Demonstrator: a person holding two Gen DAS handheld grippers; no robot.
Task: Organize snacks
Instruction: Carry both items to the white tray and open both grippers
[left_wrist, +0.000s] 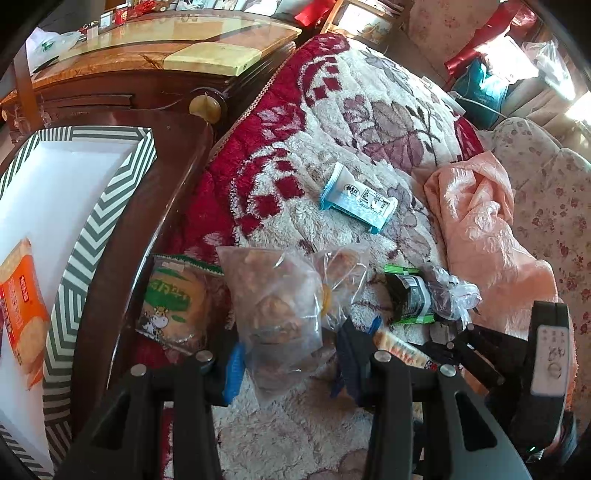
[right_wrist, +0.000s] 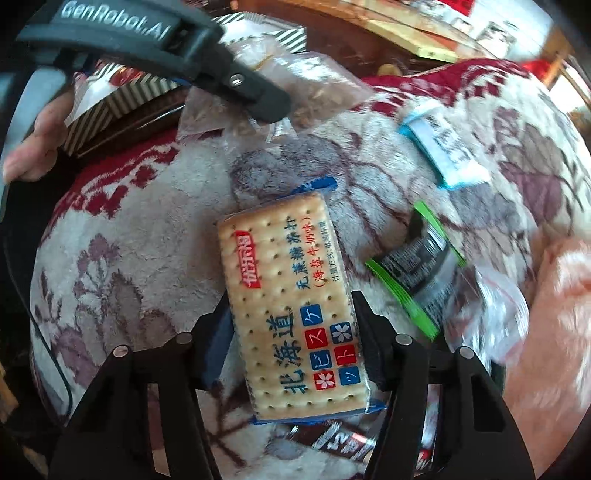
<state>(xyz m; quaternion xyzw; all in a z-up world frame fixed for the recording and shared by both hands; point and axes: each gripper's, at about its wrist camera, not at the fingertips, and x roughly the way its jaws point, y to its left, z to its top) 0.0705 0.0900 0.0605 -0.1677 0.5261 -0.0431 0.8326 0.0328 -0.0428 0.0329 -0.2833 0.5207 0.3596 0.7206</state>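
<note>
My left gripper (left_wrist: 290, 363) is shut on a clear plastic bag of brown snacks (left_wrist: 273, 306), held over the blanket. My right gripper (right_wrist: 290, 325) is shut on a cracker packet (right_wrist: 291, 302) with blue edges and red and blue squares. The left gripper's finger and the bag also show at the top of the right wrist view (right_wrist: 236, 79). Loose on the blanket lie a light blue packet (left_wrist: 356, 197), a green-edged dark packet (left_wrist: 410, 295) and a round green cow-print biscuit pack (left_wrist: 173, 306). A striped box (left_wrist: 99, 221) at left holds an orange packet (left_wrist: 22, 310).
A floral red and cream blanket (left_wrist: 332, 129) covers the seat. A peach cloth (left_wrist: 484, 229) lies at right. A dark wooden table (left_wrist: 122, 96) stands behind the box. A brown wrapper (right_wrist: 343, 443) lies under the cracker packet.
</note>
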